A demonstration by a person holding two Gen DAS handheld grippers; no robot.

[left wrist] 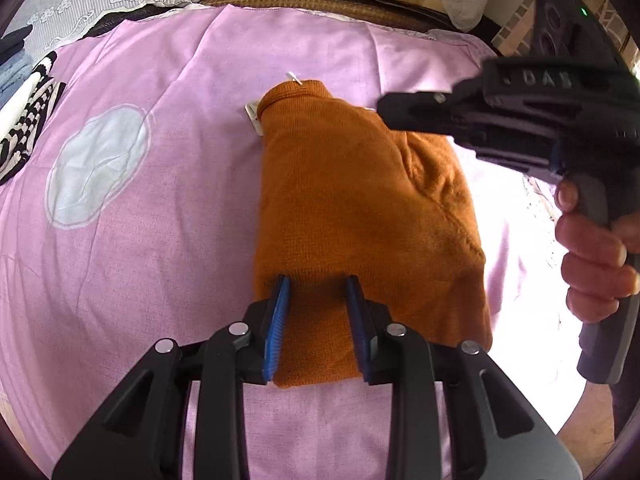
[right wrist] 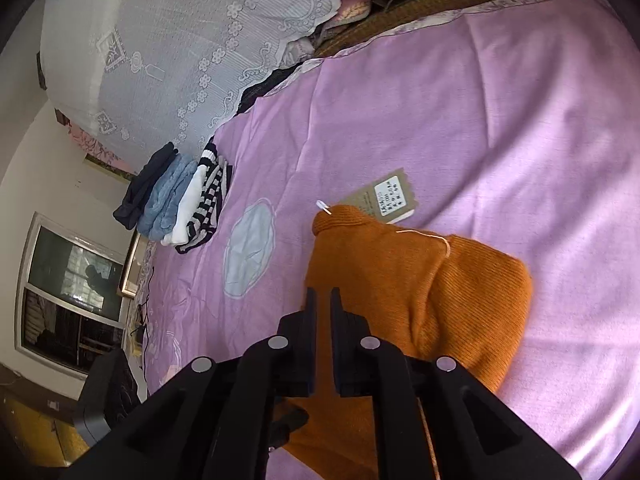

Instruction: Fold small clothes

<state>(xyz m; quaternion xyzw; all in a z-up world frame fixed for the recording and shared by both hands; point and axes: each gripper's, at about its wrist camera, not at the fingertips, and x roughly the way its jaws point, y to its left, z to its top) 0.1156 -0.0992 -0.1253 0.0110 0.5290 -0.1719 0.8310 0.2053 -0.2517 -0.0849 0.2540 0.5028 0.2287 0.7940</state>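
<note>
A burnt-orange knitted sweater (left wrist: 360,216) is lying folded into a long rectangle on a pink-lilac bedsheet (left wrist: 160,240), its ribbed collar pointing away from the person and its hem nearest the left wrist camera. A brown cardboard hang tag with a white printed label (right wrist: 386,199) is lying on the sheet just beside the collar, and a small white plastic fastener (right wrist: 323,207) is sticking out at the collar's edge.

The left gripper (left wrist: 318,284) is hovering over the sweater's near end with its blue-padded fingers (left wrist: 280,312) spread wide; orange knit is showing between them, and whether the pads are touching the fabric cannot be told. The right gripper (right wrist: 323,296) is reaching in over the sweater's right side, its black fingers (right wrist: 310,308) standing close together with only a narrow slit between them and nothing in that slit. In the left wrist view the person's right hand (left wrist: 596,256) is wrapping around that tool's grey handle.

A pale blue-white oval patch (left wrist: 96,166) is printed on the sheet to the left of the sweater. Well apart from it, near the sheet's far left edge, a stack of folded clothes (right wrist: 180,204) is sitting, with dark navy, light blue, white and black-and-white striped pieces. A white lace cover (right wrist: 180,40) is draping over something behind the stack.
</note>
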